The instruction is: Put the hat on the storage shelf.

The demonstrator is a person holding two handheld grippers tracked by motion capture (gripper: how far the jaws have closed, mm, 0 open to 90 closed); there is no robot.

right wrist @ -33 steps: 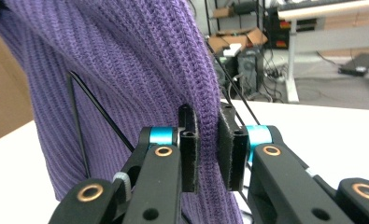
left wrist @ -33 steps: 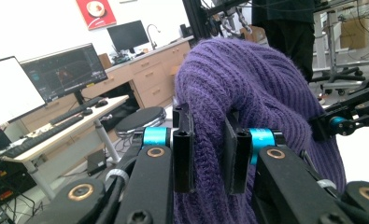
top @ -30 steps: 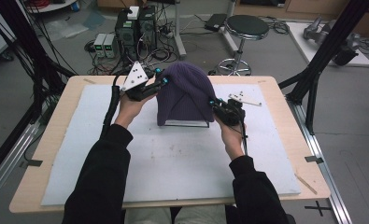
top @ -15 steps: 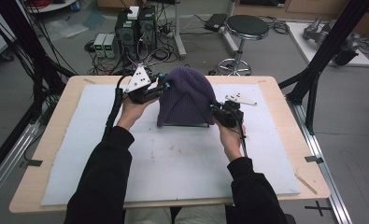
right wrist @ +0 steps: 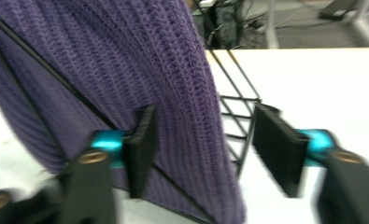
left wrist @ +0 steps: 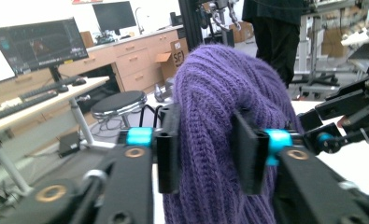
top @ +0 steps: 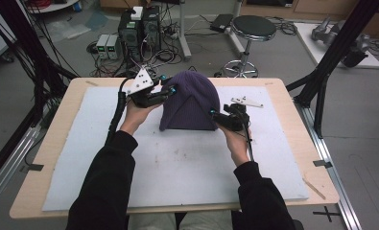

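Both sets of fingers have just been opening since the earlier frames, while the hands have kept close to their places at the purple knit hat [top: 189, 101]. That hat stands draped over a black wire frame [right wrist: 236, 119] on the white mat [top: 177, 163] that covers the counter [top: 72, 103], toward the far side of it.

At the hat's left flank, the left gripper [top: 165, 91] has its fingers [left wrist: 169, 149] parted, with a fold of the knit hanging between them; in the left gripper view the wool brushes both pads, but it hangs loose rather than pinched.

At the hat's lower right edge, the right gripper [top: 216, 115] has its fingers [right wrist: 142, 140] spread wide. In the right gripper view the hat's edge and a bar of the wire frame lie between them; one finger rests against the knit, the other stands well clear of it, over the mat. Nothing is clamped.

Beyond the hat, on the floor past the counter, stands a black stool [top: 253, 28].
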